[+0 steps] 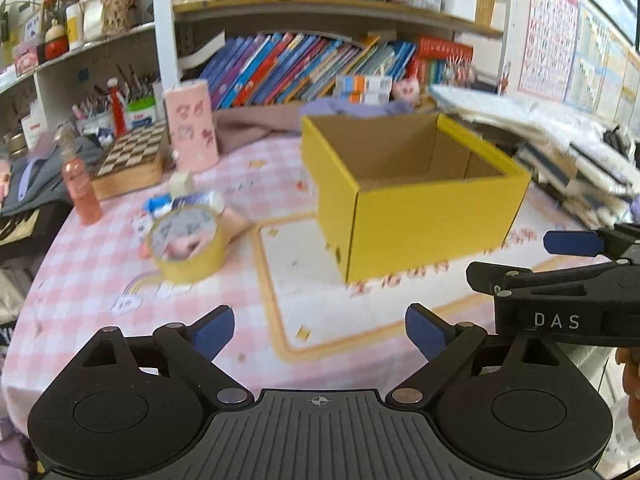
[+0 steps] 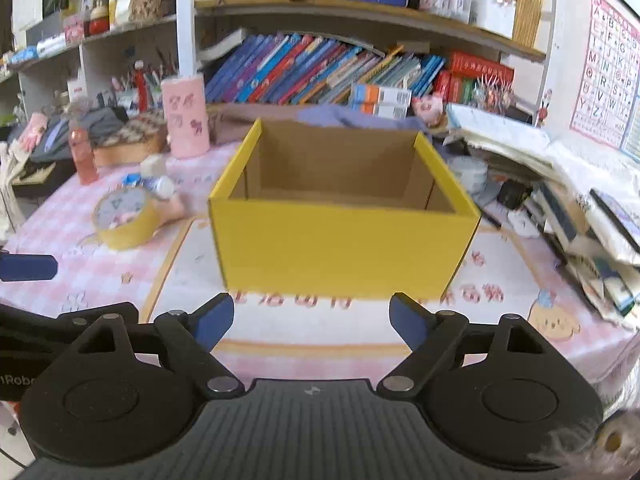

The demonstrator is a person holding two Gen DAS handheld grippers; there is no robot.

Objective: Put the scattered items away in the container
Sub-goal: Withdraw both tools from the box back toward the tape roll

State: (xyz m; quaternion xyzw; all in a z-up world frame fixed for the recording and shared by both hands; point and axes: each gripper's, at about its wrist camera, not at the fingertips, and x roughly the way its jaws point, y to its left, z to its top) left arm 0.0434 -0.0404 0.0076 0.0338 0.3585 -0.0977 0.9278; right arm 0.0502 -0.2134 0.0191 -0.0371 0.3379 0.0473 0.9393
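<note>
Left gripper: jaws spread wide, nothing between them.
Right gripper: jaws spread wide, empty.
Yellow box: straight ahead of the right gripper, open-topped, appears empty.
Tape roll: ahead-left of the left gripper, lying flat among small items on the tablecloth.
Handling: judged light, rigid, smooth-sided ring.
Hold: pinch across one wall, one finger through the hole.

Both tools look alike. The left gripper has a matte black ribbed body, two round black housings, silver pivot screws and blue-padded fingers. The right gripper has the same build; seen from the left camera, its side bears white letters "DAS".
</note>
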